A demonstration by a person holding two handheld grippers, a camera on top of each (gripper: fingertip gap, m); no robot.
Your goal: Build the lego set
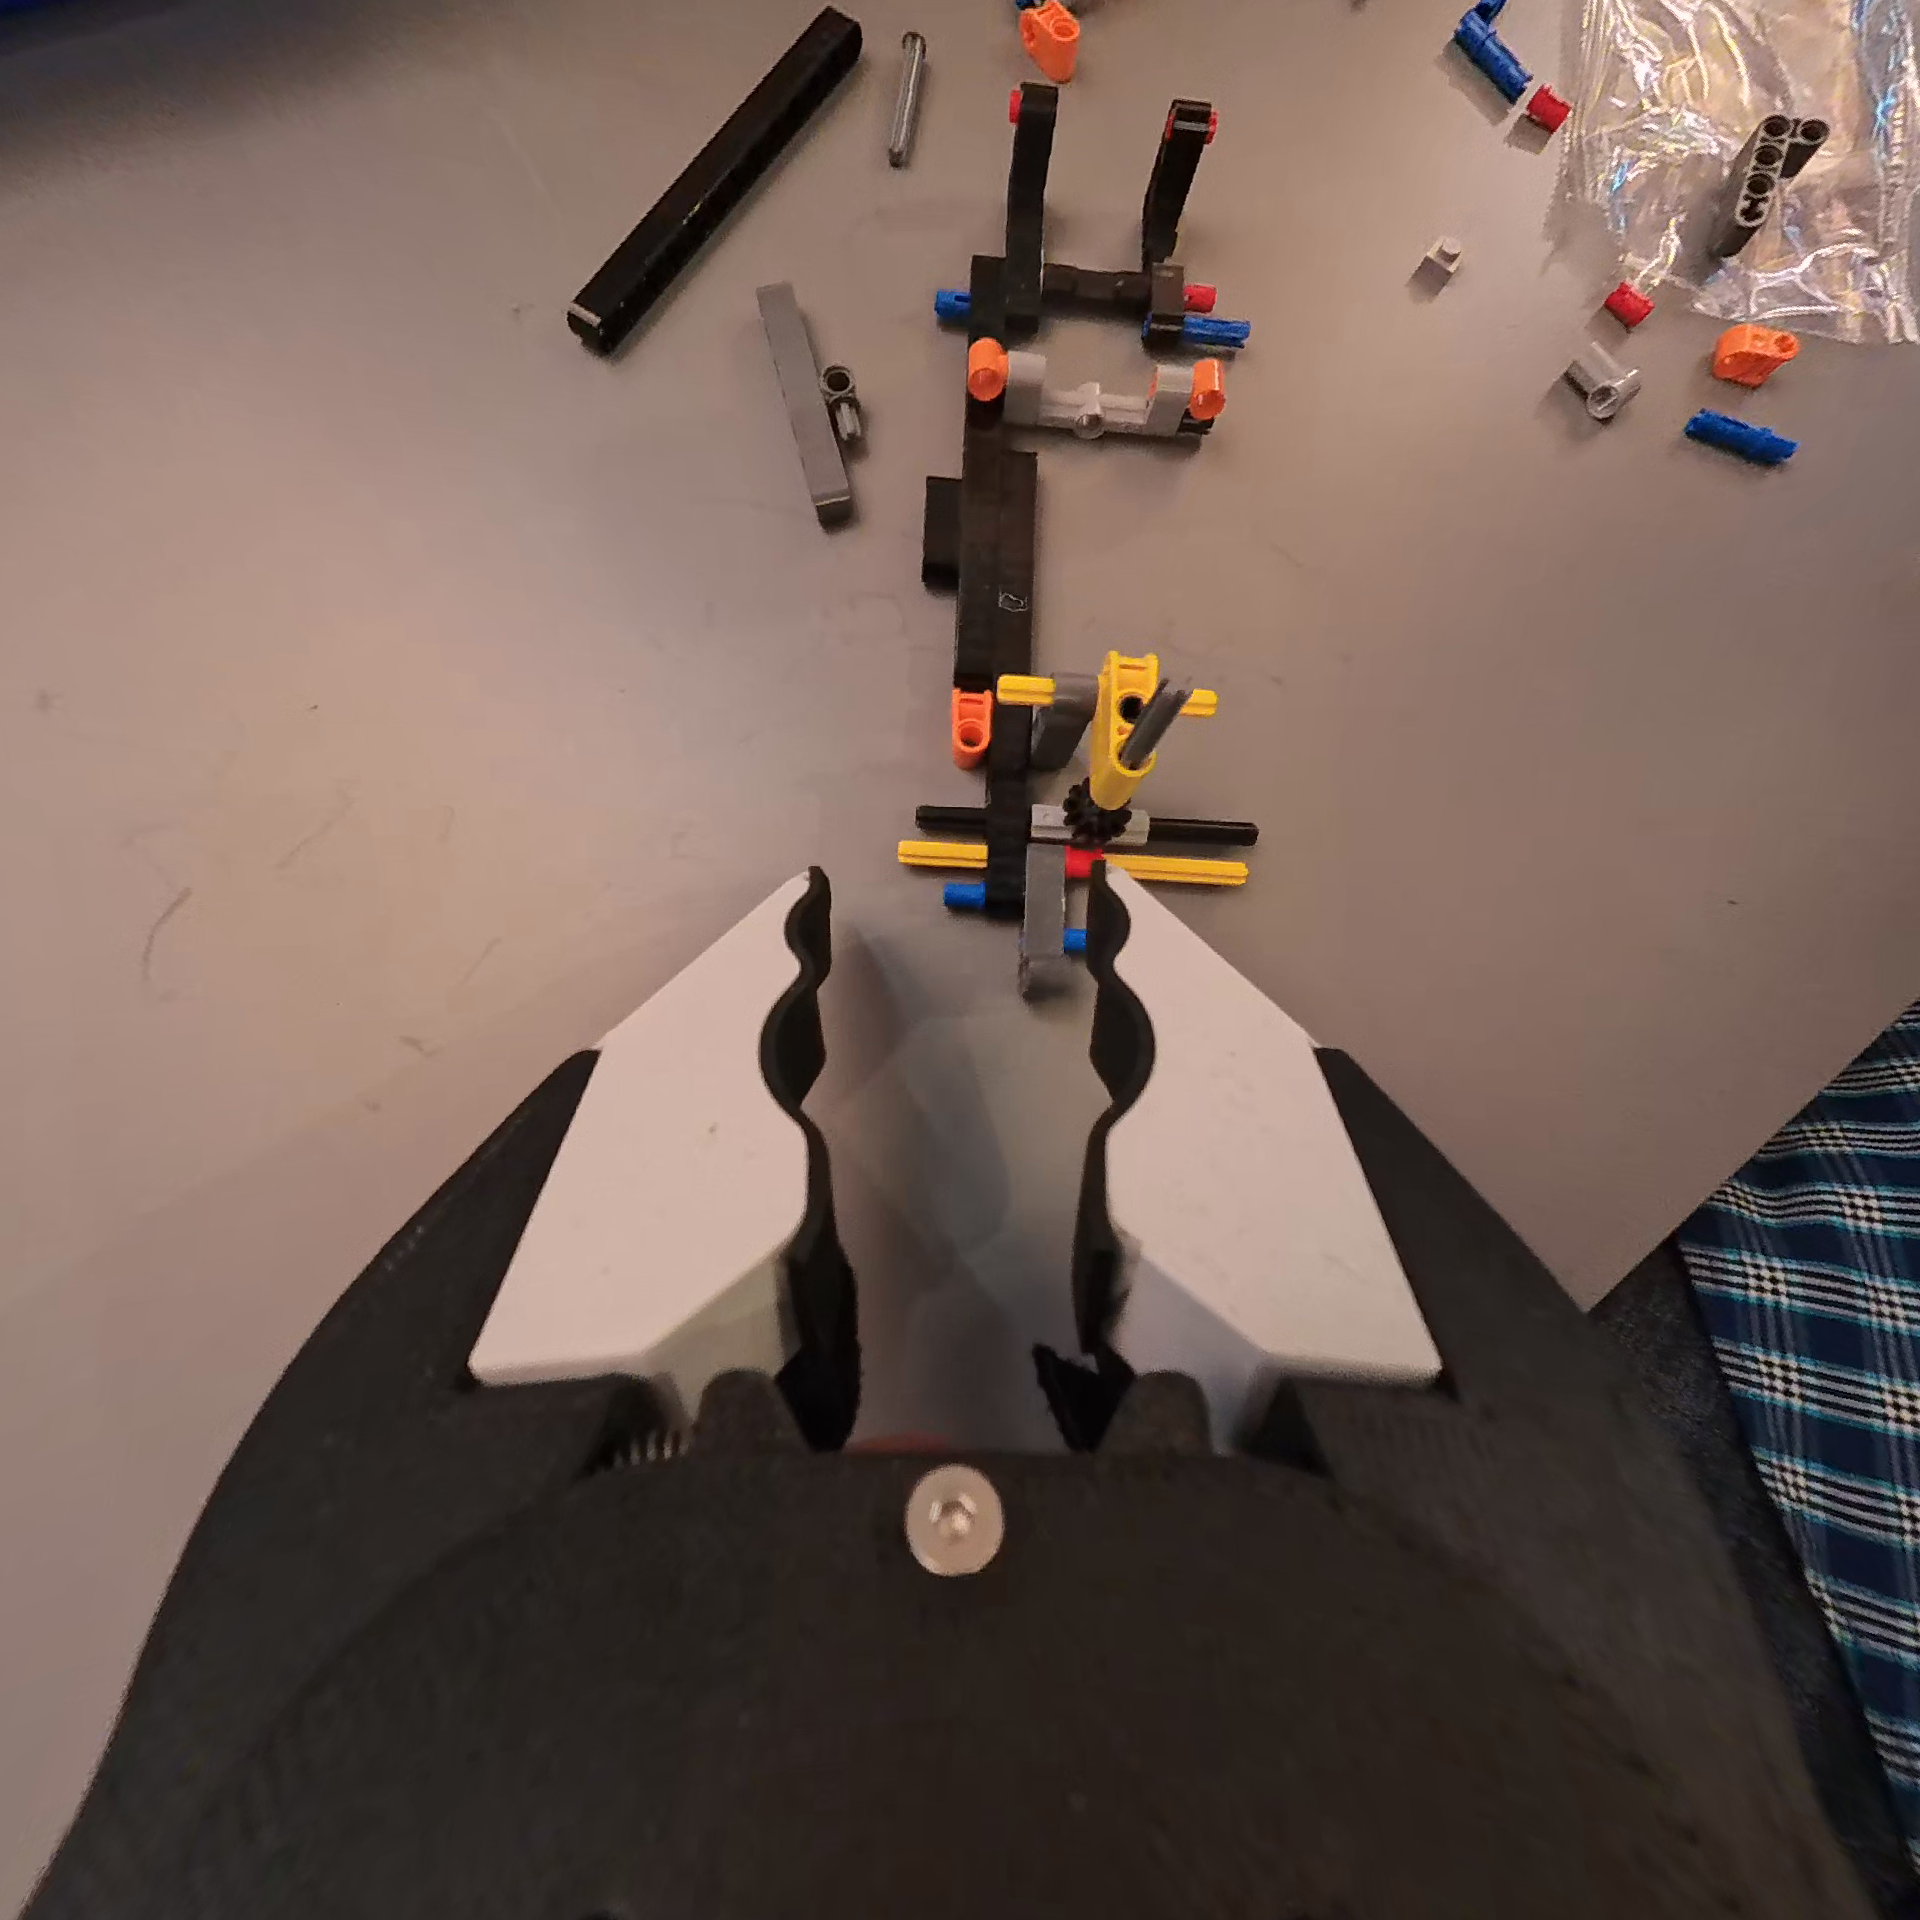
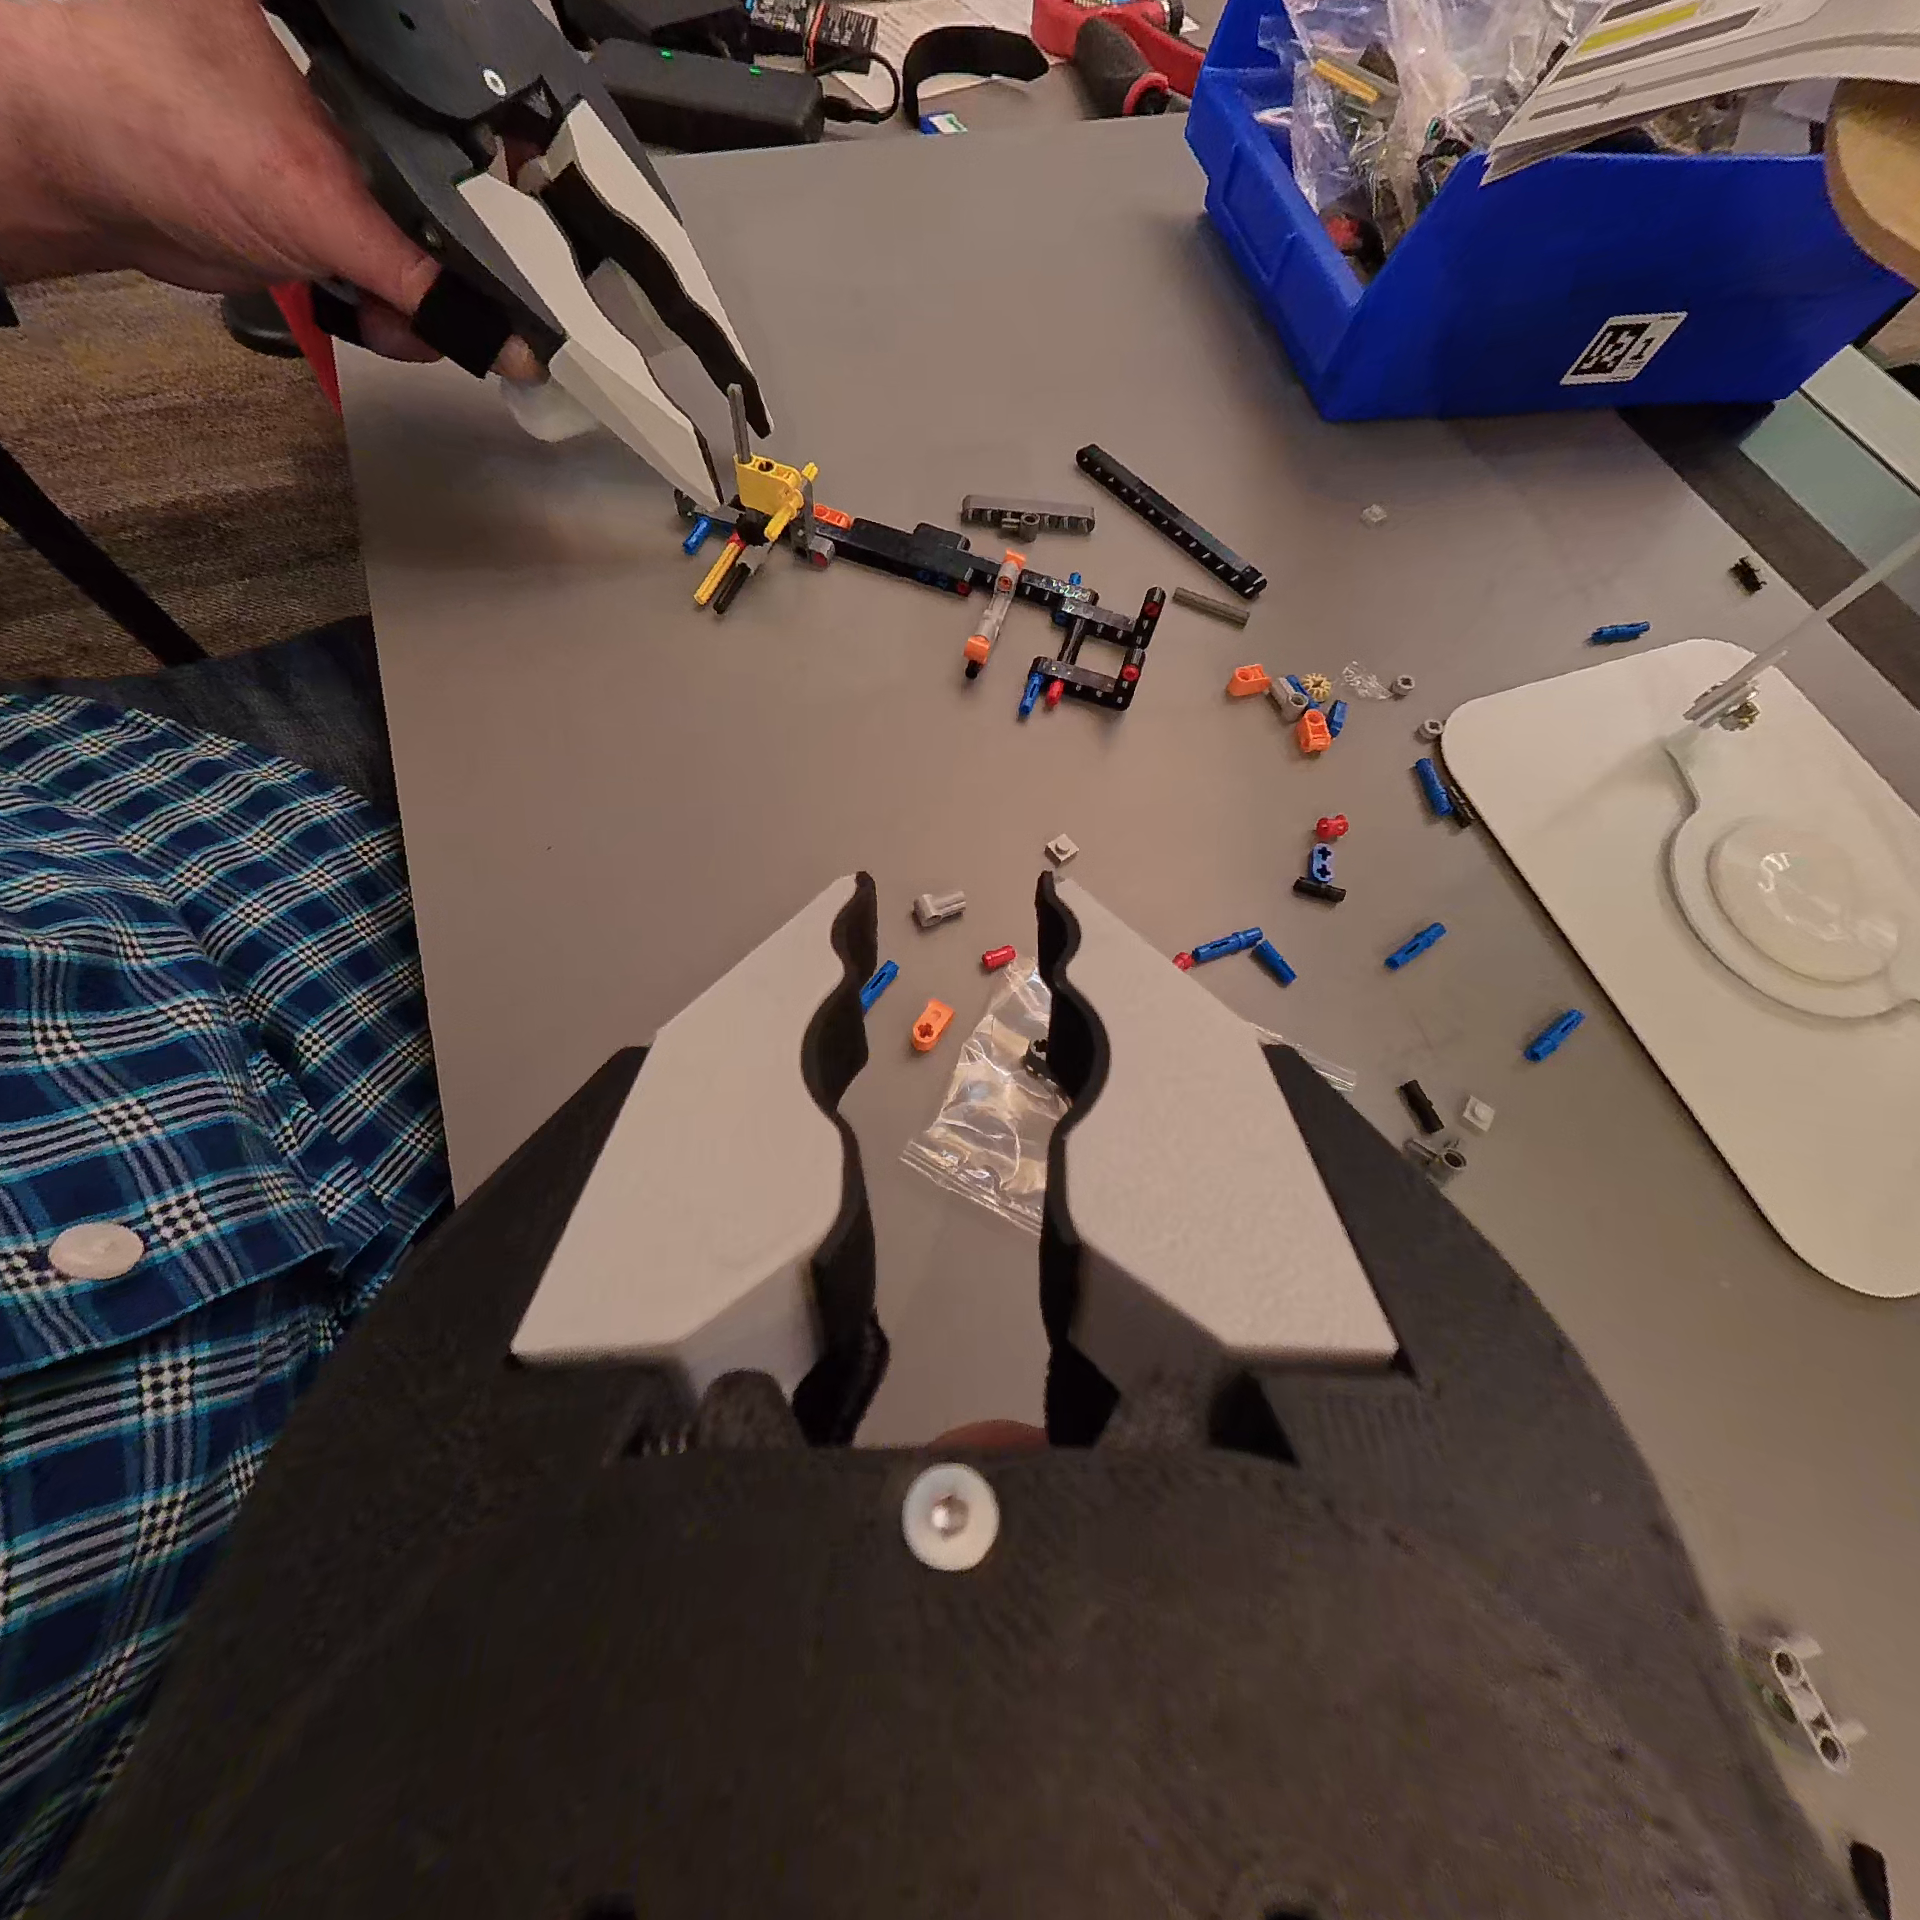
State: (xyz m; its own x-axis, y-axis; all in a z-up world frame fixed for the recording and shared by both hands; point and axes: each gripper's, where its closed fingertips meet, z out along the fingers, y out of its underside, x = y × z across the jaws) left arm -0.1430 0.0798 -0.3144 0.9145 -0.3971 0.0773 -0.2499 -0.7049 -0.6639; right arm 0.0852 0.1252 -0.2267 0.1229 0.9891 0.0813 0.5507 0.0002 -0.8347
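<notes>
A half-built lego frame (image 1: 1003, 582) lies mid-table; the left gripper (image 1: 961, 894), jaws apart and empty, hovers at its yellow-piece end, while the right gripper (image 2: 956, 883), also open and empty, apparently must next pick a loose part.

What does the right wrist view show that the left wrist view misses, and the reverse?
Only the right wrist view shows the blue bin, the white pad, the right gripper with jaws open and empty, and the left gripper from outside. Only the left wrist view shows the left gripper looking between its open jaws, at the near end of the assembly. Both show the assembly, its yellow piece, the long black beam and loose pins.
</notes>
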